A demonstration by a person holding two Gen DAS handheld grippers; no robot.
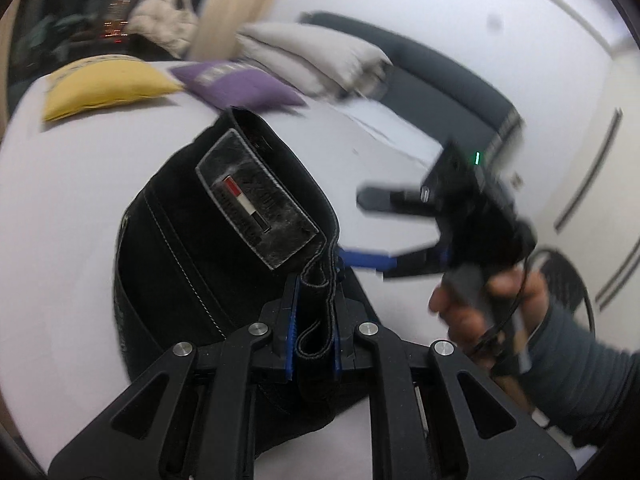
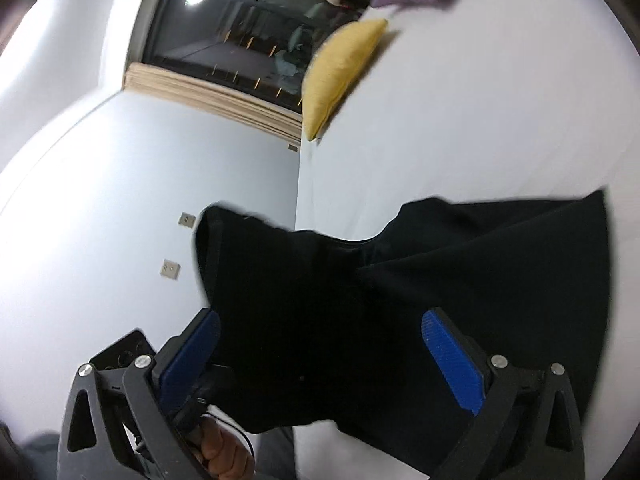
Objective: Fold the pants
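Black pants (image 1: 180, 260) with a leather waistband patch (image 1: 256, 196) hang lifted over a white bed (image 1: 60, 200). My left gripper (image 1: 316, 280) is shut on the folded waistband edge. To its right, a hand (image 1: 480, 304) holds my right gripper (image 1: 370, 228) open and empty, its lower blue finger close to the waistband. In the right wrist view the pants (image 2: 320, 280) spread dark across the frame. The right gripper (image 2: 320, 344) stands wide there, its blue pads (image 2: 452, 360) clear of the cloth. Another hand (image 2: 224, 456) shows below.
A yellow pillow (image 1: 108, 86) and a purple pillow (image 1: 240, 84) lie at the bed's far side, with grey bedding (image 1: 316, 56) against a dark headboard (image 1: 440, 80). A dark window (image 2: 224, 40) and a white wall with sockets (image 2: 172, 268) stand beside the bed (image 2: 460, 140).
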